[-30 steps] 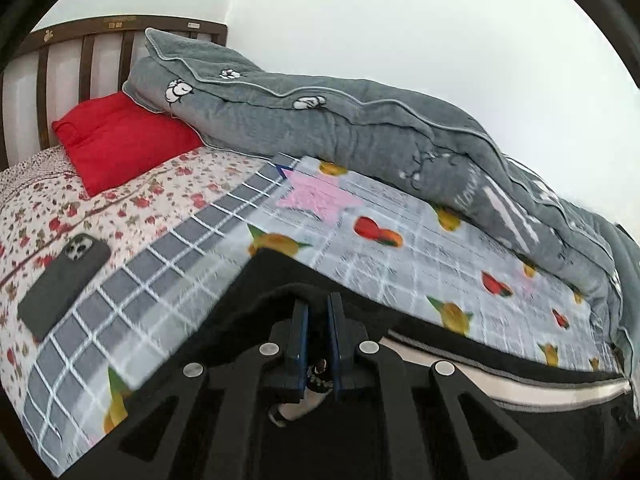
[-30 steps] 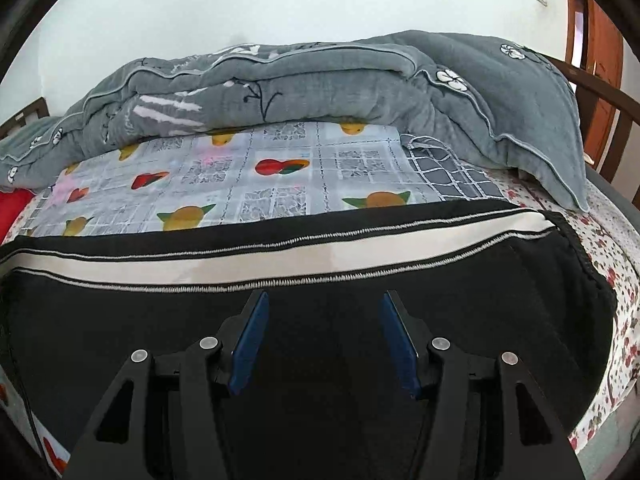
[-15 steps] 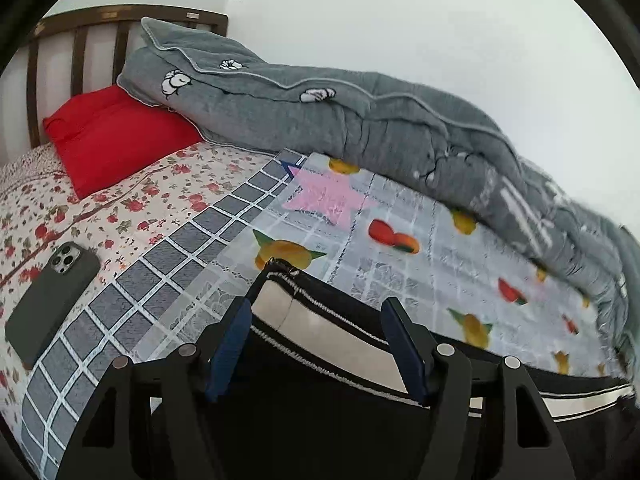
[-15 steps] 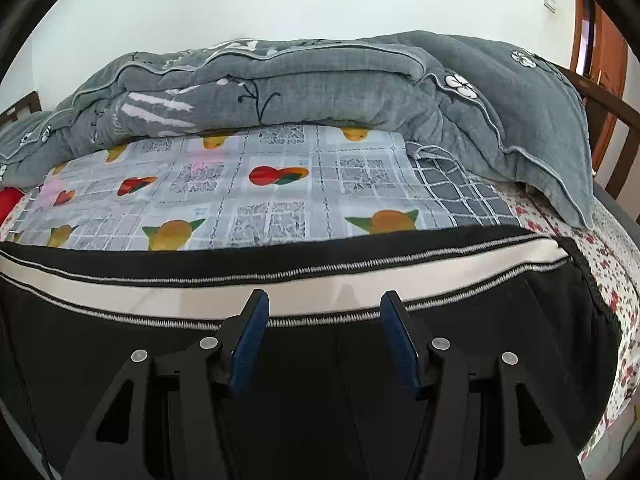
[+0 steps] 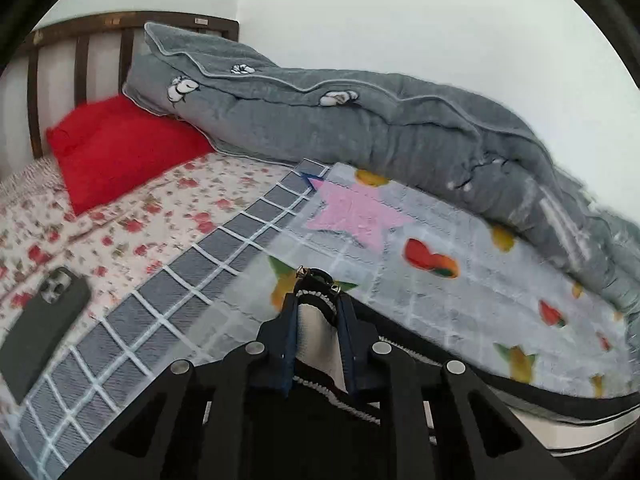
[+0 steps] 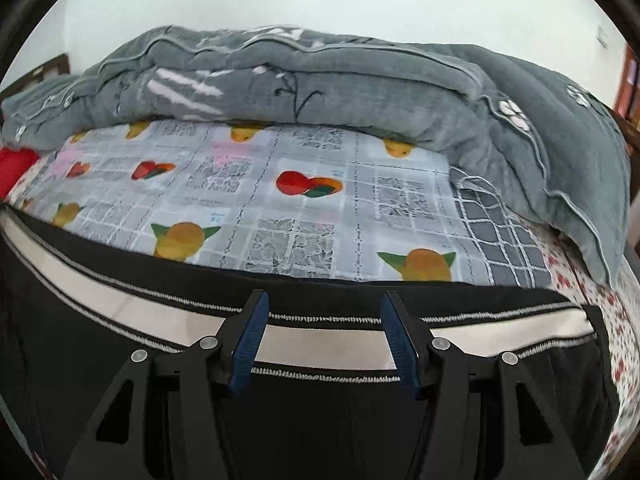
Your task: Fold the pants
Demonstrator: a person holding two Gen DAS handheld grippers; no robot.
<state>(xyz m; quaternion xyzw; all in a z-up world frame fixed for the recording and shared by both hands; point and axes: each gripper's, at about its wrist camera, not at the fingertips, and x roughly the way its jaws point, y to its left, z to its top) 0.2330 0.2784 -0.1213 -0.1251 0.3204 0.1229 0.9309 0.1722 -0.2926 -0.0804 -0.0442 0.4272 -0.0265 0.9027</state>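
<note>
On the bed: black pants (image 6: 320,420) with a white stripe lie flat.
Left gripper (image 5: 318,320): just squeezed shut on the pants' end; a fold can start.
Right gripper (image 6: 322,340): half open above the stripe, holding nothing.

White wall (image 5: 400,20), slatted wooden headboard (image 5: 80,40), daylight.

black pants (image 6: 320,420) with white stripe, red pillow (image 5: 120,152), grey quilt (image 5: 360,128)
</note>
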